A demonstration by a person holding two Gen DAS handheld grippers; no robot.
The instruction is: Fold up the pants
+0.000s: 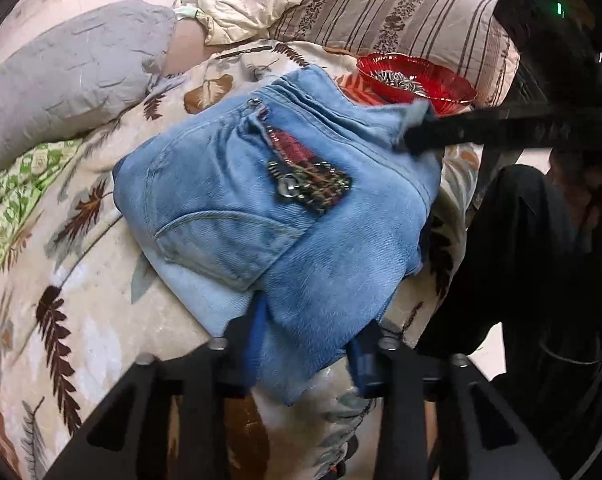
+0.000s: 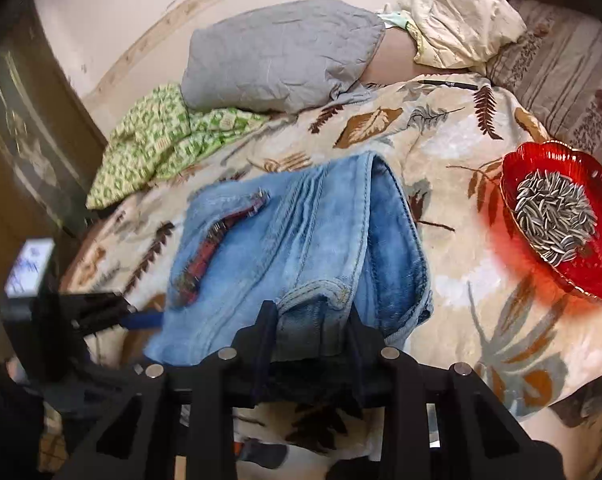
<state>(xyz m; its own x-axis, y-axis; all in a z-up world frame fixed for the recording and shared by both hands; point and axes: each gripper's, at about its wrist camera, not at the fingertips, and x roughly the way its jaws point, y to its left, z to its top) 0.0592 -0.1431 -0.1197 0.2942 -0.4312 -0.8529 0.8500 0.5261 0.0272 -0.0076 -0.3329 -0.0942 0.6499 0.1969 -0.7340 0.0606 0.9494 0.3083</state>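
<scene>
Pants (image 2: pixel 301 256) between right hand-held gripper (image 2: pixel 311 332) fingers

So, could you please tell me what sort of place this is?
Most likely a bedroom at home: the jeans lie on a bed with a leaf-print blanket, pillows sit by the wall, and a red bowl of seeds rests beside them.
</scene>
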